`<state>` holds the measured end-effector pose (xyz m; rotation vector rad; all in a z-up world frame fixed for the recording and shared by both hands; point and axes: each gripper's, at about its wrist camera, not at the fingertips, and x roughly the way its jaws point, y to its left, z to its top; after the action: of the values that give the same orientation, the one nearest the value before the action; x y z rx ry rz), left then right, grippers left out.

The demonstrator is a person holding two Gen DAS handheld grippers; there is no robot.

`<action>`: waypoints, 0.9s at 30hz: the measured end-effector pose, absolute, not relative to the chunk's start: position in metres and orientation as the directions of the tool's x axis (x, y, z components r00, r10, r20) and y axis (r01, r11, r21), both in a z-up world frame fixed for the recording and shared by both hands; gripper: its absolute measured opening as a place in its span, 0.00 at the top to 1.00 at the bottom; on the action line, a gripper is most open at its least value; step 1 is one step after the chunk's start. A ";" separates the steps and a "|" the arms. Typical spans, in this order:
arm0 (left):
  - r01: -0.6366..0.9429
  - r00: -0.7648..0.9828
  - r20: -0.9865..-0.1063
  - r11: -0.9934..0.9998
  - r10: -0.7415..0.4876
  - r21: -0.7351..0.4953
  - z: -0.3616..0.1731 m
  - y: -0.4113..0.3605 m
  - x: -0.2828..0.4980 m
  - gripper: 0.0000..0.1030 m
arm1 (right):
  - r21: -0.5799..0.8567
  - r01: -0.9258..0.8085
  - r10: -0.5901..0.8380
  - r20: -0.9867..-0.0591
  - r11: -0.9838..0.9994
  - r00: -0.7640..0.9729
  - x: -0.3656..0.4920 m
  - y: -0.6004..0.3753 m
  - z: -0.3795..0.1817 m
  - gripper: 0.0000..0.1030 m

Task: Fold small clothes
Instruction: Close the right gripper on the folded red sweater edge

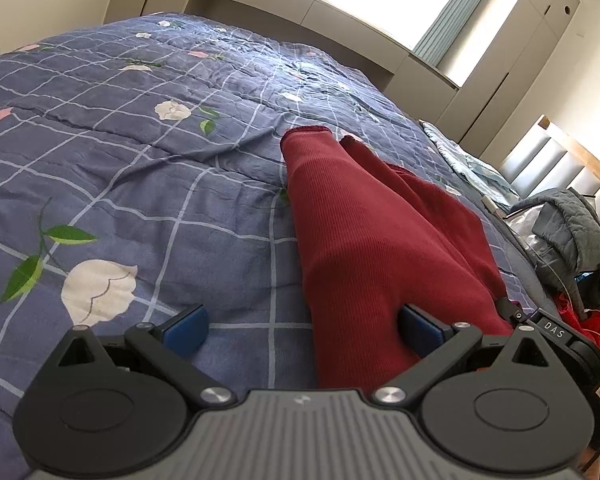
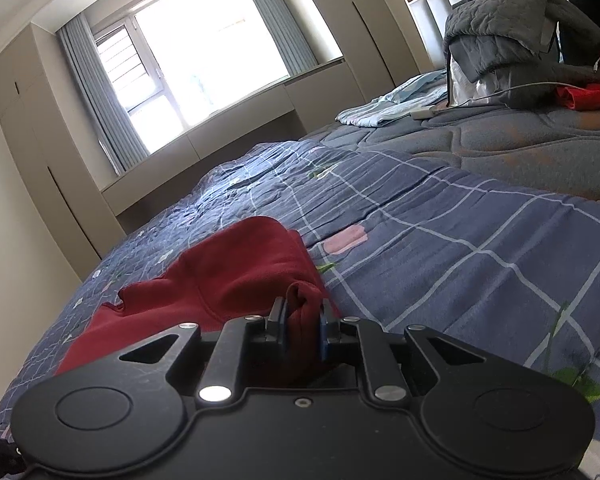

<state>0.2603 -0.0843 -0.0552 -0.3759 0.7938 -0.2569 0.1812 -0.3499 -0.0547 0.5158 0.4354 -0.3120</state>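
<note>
One bed (image 1: 148,184) fills both views, spread with a blue quilt (image 2: 440,240) checked in pale lines and printed with white and pink flowers; along the edge nearest the headboard (image 2: 436,4) the grey quilted mattress (image 2: 500,140) shows bare. One window (image 2: 204,52) with grey-blue vertical blinds lights the room, with cream cupboards on each side and a low ledge beneath it. By the headboard sit one grey padded jacket (image 2: 512,32) heaped on a pale bag, one bright red cloth (image 2: 592,84) beside it, and one crumpled light-blue cloth (image 2: 396,104) further along toward the window. One dark red ribbed garment (image 1: 364,232) lies on the quilt toward the headboard side of the bed; its long axis runs from the near edge, where both claws are, away toward the window, and its two narrow ends with their hems point that way, side by side. There are two claws. The left claw (image 1: 300,330) stands wide open, its blue pads far apart: the right-hand pad touches the near end of the garment, the other rests over bare quilt, and nothing is gripped. The right claw (image 2: 302,328) is closed tight on a bunched fold of the garment's near edge, the cloth standing up between its pads.
</note>
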 end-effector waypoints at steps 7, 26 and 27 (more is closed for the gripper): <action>0.081 0.676 -0.645 0.907 -0.355 -0.414 -0.055 -0.085 0.260 0.01 | 0.416 0.388 -0.172 -0.468 0.822 0.867 0.179 -0.353 -0.056 0.84; 0.085 0.670 -0.670 0.930 -0.320 -0.359 -0.038 -0.089 0.253 0.00 | 0.414 0.390 -0.185 -0.453 0.823 0.872 0.176 -0.351 -0.055 0.83; 0.087 0.671 -0.670 0.932 -0.316 -0.352 -0.037 -0.089 0.253 0.00 | 0.413 0.389 -0.184 -0.455 0.823 0.872 0.176 -0.351 -0.055 0.83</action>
<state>0.2533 -0.0895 -0.0367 -0.3041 0.8059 -0.2309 0.1761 -0.3508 -0.0550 0.5205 0.4128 -0.3137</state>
